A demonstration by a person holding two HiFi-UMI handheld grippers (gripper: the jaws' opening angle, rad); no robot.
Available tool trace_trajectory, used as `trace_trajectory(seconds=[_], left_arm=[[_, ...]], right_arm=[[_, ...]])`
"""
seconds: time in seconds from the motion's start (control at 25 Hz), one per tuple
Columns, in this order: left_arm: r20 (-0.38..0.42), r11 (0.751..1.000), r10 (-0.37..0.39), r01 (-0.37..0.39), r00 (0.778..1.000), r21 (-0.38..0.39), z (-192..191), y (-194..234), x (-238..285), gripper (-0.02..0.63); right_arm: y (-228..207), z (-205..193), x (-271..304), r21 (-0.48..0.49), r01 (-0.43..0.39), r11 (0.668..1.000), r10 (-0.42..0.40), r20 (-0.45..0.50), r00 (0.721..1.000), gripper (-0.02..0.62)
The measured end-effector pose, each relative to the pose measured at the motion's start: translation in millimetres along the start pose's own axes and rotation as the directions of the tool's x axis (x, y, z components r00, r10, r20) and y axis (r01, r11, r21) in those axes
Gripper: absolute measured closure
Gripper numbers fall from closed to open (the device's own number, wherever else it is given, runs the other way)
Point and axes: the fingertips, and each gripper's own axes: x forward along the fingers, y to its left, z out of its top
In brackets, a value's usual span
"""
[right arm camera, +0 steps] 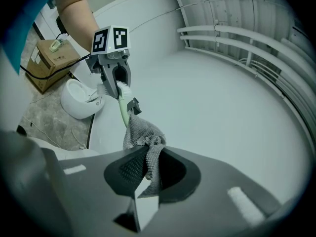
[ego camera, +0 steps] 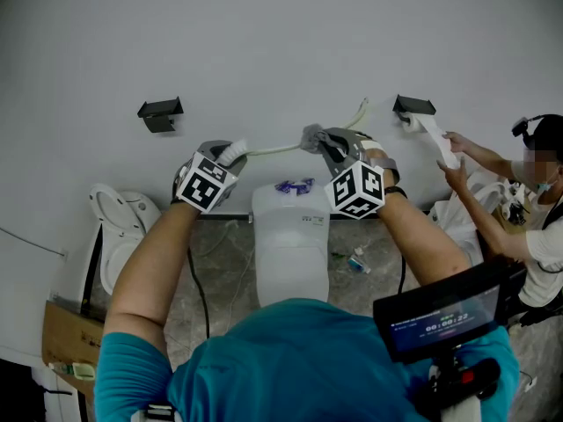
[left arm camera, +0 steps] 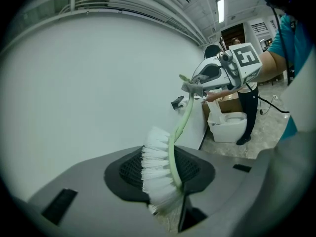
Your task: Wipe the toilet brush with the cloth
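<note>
Above the white cistern (ego camera: 290, 244), the left gripper (ego camera: 230, 154) holds the bristle end of the toilet brush (ego camera: 274, 149). The brush's pale green handle runs rightward over the cistern and curves up. The right gripper (ego camera: 324, 141) holds the grey cloth (ego camera: 310, 135) at the handle, above the cistern's right half. Purple pieces (ego camera: 295, 185) lie on the cistern's lid. Left of the cistern stands a toilet (ego camera: 116, 227) with its seat raised. Well to the cistern's right, a second person (ego camera: 537, 209) handles a white roll (ego camera: 437, 139) by a black bracket (ego camera: 413, 105).

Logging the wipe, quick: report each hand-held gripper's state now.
Left hand-held gripper: closed on the toilet brush, at its bristle head.
Right hand-held gripper: closed on the cloth.
</note>
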Motion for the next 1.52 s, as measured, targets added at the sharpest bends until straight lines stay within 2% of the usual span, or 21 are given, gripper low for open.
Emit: trace_trajectory(seconds=[0.8, 1.04, 1.28, 1.52], left_arm=[[0.078, 0.999, -0.04, 0.039, 0.996, 0.009, -0.9, 12.0, -17.4, 0.456], [0.096, 0.998, -0.068, 0.067, 0.993, 0.01, -5.8, 11.8, -20.1, 0.456], [0.071, 0.998, -0.068, 0.067, 0.995, 0.008, -13.1, 16.1, -27.0, 0.456], [0.118, 0.996, -0.083, 0.078, 0.99, 0.045, -5.3, 12.6, -30.0, 0.456]], right_arm=[[-39.5, -12.8, -23.8, -0.06, 0.064, 0.996, -0.063, 0.017, 0.998, 0.548], [-56.4, -22.3, -31.1, -0.062, 0.098, 0.993, -0.097, 0.013, 0.995, 0.548], [-75.7, -31.1, -37.1, -0.05, 0.125, 0.991, -0.125, -0.001, 0.992, 0.548], [-92.6, -42.2, -40.8, -0.037, 0.148, 0.988, -0.149, -0.02, 0.989, 0.548]])
